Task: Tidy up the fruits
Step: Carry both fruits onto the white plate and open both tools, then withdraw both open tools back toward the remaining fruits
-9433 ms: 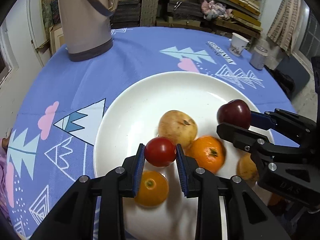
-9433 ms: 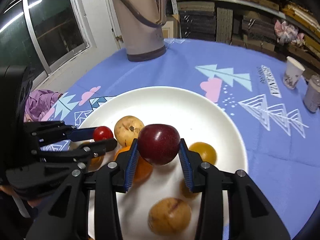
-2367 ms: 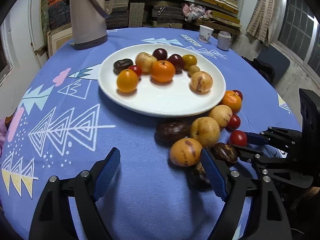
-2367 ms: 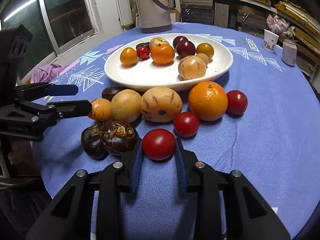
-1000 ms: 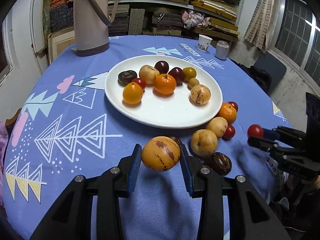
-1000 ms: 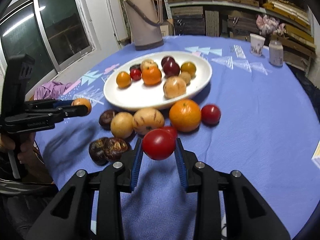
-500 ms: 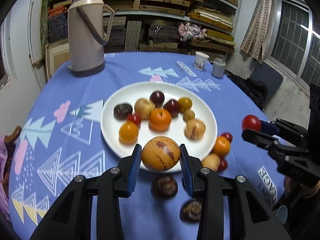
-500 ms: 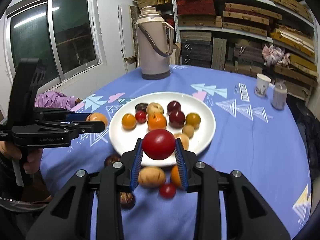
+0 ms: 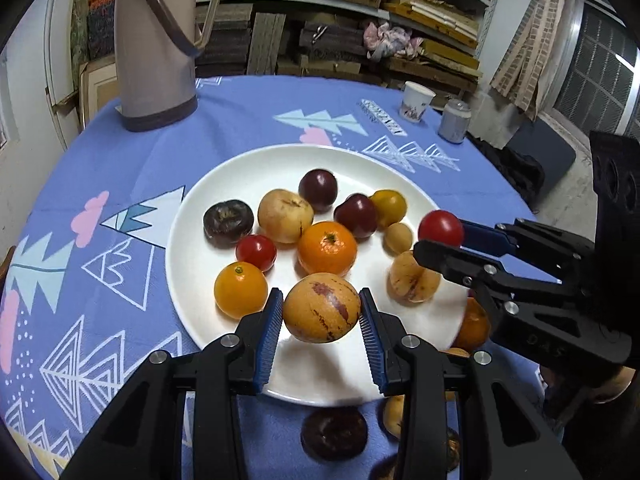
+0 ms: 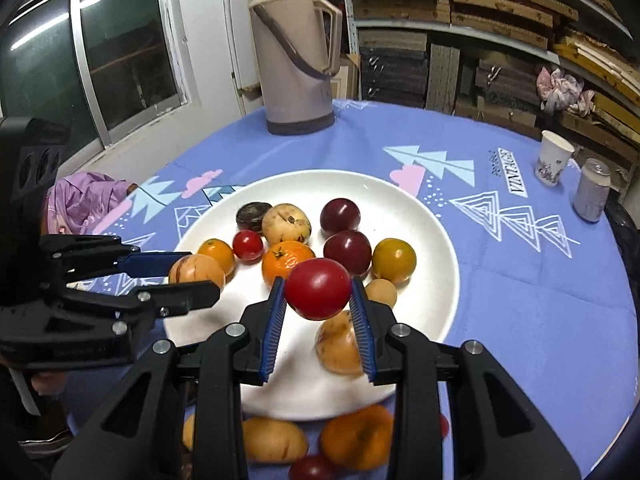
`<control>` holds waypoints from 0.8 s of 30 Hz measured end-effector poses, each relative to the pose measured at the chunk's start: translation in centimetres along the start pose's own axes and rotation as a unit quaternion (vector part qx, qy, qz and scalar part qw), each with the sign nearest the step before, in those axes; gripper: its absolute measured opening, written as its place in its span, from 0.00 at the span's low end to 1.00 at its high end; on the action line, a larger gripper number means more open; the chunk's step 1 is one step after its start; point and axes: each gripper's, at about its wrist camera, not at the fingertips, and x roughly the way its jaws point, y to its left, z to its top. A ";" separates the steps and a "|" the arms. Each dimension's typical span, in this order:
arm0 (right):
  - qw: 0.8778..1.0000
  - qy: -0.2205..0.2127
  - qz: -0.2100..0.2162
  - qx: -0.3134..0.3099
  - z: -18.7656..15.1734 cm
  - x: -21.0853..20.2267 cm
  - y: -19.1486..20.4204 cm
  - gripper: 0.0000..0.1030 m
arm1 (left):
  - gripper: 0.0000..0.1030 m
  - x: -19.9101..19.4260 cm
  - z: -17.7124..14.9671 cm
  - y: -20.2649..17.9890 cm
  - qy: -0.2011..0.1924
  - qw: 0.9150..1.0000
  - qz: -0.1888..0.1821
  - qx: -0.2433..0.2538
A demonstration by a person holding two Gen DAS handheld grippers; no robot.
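Observation:
A white plate (image 9: pixel 192 264) (image 10: pixel 432 216) on the blue tablecloth holds several fruits. My left gripper (image 9: pixel 320 318) is shut on a tan, red-streaked melon-like fruit (image 9: pixel 321 307) and holds it above the plate's near edge. My right gripper (image 10: pixel 319 294) is shut on a red tomato (image 10: pixel 318 288) above the plate's near right part. The right gripper with the tomato (image 9: pixel 441 227) also shows in the left wrist view; the left gripper with its fruit (image 10: pixel 196 270) shows in the right wrist view.
More fruits lie on the cloth before the plate: an orange (image 10: pixel 356 436), a tan fruit (image 10: pixel 272 444), a dark fruit (image 9: pixel 334 432). A tall thermos jug (image 9: pixel 158 44) stands at the back left. A paper cup (image 9: pixel 416 102) and a can (image 9: pixel 454 120) stand at the back right.
Both grippers picked fruit off the cloth, lifted it, and have now moved forward and lower over the plate with the fruit still held.

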 end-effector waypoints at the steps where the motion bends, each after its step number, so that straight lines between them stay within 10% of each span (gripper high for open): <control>1: 1.000 0.003 0.000 0.000 0.1 0.6 -0.1 0.31 | 0.37 0.3 0.0 0.1 0.002 1.000 0.002 -0.001; 12: 1.000 0.014 -0.003 -0.001 0.0 2.1 -0.4 0.33 | 0.39 2.7 0.2 0.8 0.021 1.000 0.020 0.004; 24: 1.000 -0.005 0.000 0.027 -3.6 -3.1 -1.4 0.49 | 0.61 -0.2 -0.1 1.0 -0.011 0.999 0.036 0.003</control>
